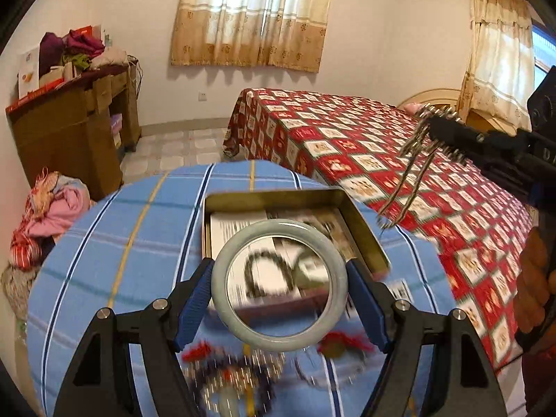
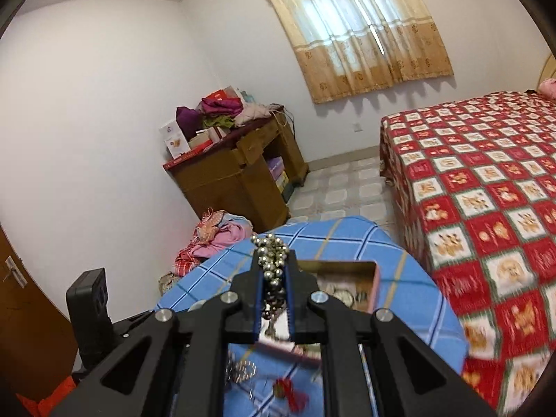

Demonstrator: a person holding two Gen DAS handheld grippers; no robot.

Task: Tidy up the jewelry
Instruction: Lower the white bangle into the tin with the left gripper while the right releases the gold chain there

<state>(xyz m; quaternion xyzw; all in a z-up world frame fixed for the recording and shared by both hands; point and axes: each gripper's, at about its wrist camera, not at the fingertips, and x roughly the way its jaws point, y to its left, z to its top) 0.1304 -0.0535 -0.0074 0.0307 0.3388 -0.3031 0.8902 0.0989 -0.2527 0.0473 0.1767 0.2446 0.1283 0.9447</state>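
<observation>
With the left gripper (image 1: 279, 290) clamped across the pale grey-green stone bangle (image 1: 279, 285) above the shallow gold tin box (image 1: 361, 219), lower it level before releasing, while the right gripper (image 2: 274, 278), pinched on the silver bead necklace (image 2: 271, 253), waits clear.

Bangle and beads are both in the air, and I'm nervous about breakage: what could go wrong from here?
1. The bangle is pinched only at its two outer edges by the left gripper; round and smooth, it might slip and fall.
2. The bead necklace bunched in the right gripper trails loose strands that could snag the tin rim.
</observation>
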